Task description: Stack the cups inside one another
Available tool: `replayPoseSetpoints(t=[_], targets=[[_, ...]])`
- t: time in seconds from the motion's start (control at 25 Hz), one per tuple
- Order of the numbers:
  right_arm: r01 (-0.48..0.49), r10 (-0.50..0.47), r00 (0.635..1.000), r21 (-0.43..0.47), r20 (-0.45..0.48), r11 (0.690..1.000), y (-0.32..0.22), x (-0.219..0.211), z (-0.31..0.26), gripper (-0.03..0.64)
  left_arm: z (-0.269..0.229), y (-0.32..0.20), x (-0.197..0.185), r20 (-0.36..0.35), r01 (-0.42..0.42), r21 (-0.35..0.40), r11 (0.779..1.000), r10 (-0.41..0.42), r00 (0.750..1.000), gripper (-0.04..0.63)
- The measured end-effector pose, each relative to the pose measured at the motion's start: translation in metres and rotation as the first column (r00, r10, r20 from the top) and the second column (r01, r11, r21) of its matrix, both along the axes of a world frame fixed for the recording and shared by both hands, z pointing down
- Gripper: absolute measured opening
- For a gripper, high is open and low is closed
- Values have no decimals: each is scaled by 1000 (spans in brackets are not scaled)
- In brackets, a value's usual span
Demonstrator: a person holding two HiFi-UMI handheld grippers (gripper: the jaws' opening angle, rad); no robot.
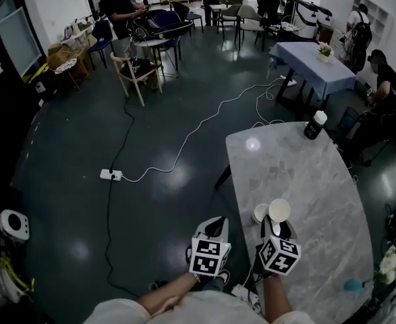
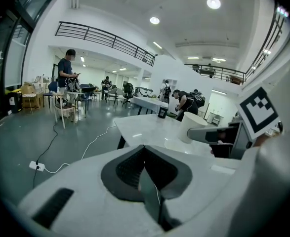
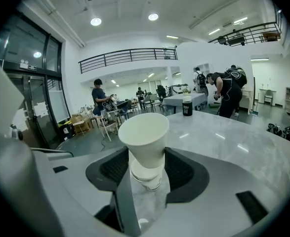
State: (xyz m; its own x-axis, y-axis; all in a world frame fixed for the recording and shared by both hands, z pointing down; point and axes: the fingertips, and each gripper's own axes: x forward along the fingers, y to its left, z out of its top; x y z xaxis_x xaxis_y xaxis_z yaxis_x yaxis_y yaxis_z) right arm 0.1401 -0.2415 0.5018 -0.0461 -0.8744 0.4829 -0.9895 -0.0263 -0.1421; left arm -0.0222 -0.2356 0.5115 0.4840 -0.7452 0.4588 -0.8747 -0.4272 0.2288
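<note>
A white paper cup [image 3: 144, 138] is pinched, tilted, between the pads of my right gripper [image 3: 145, 154]; in the head view the same cup [image 1: 279, 210] hangs over the near end of the marble table [image 1: 319, 181] ahead of the right gripper [image 1: 277, 227]. A second white cup [image 3: 147, 177] stands right under its base; whether they touch I cannot tell. From the head the second cup [image 1: 260, 212] sits just left of the held one. My left gripper [image 1: 214, 225] hovers off the table's left edge, jaws shut on nothing [image 2: 144, 149]. The left gripper view shows the held cup [image 2: 193, 127].
A black bottle with a white lid [image 1: 315, 124] stands at the table's far end. A power strip [image 1: 110, 175] and cables lie on the dark floor to the left. Chairs, tables and people fill the room beyond. White flowers [image 1: 388, 265] are at the near right.
</note>
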Motion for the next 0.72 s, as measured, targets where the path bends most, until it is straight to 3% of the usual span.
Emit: replayPoseSetpoints(t=[0.72], targets=[[84,-82,996,-74,22,994,-11,-13,35,212,38,1,-2,9,60,-89,994,-59,998,-5]])
